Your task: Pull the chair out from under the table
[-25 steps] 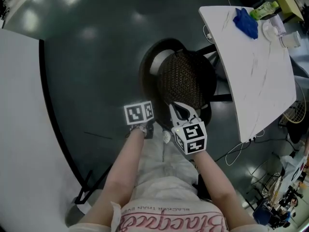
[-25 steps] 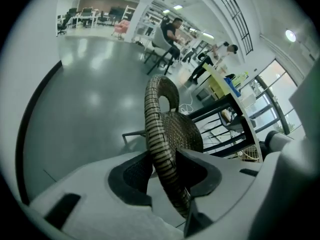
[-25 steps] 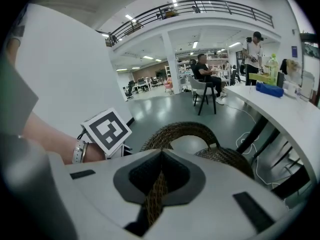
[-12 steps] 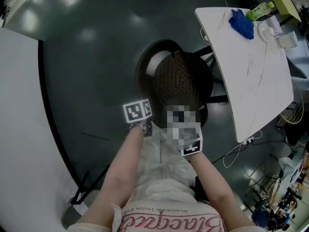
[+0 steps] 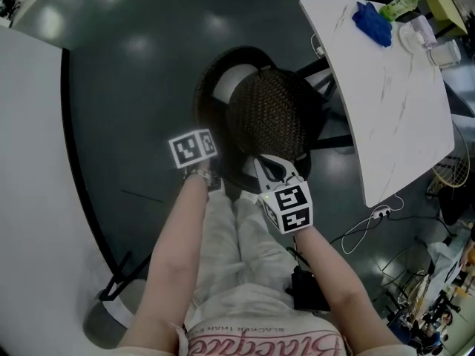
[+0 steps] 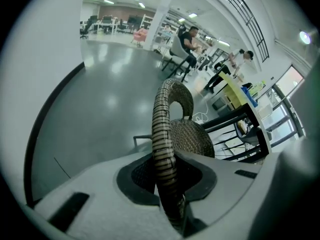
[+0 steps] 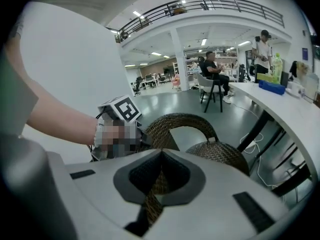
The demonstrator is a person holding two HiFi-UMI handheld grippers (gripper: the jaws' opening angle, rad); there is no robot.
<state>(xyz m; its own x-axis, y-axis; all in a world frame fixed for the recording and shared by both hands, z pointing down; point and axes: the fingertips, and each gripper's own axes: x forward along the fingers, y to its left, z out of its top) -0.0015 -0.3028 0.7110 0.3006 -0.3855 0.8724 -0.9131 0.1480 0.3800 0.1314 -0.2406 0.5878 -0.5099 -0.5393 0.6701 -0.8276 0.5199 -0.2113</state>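
Observation:
The dark wicker chair stands with its seat beside the white table, partly under its near edge. Its curved woven back rail loops toward me. My left gripper grips the rail from the left; its jaws are closing, with the rail pinched between them. My right gripper holds the same rail further right, its jaws shut around the weave. In the right gripper view the left gripper's marker cube sits close by at the left.
A blue cloth, a green bottle and clear cups lie on the table's far end. Cables trail on the dark floor under it. A white curved wall bounds the left. People sit at far tables.
In the head view both grippers and the chair's back have shifted left, and the left marker cube has moved up and left. The right gripper stays on the rail.

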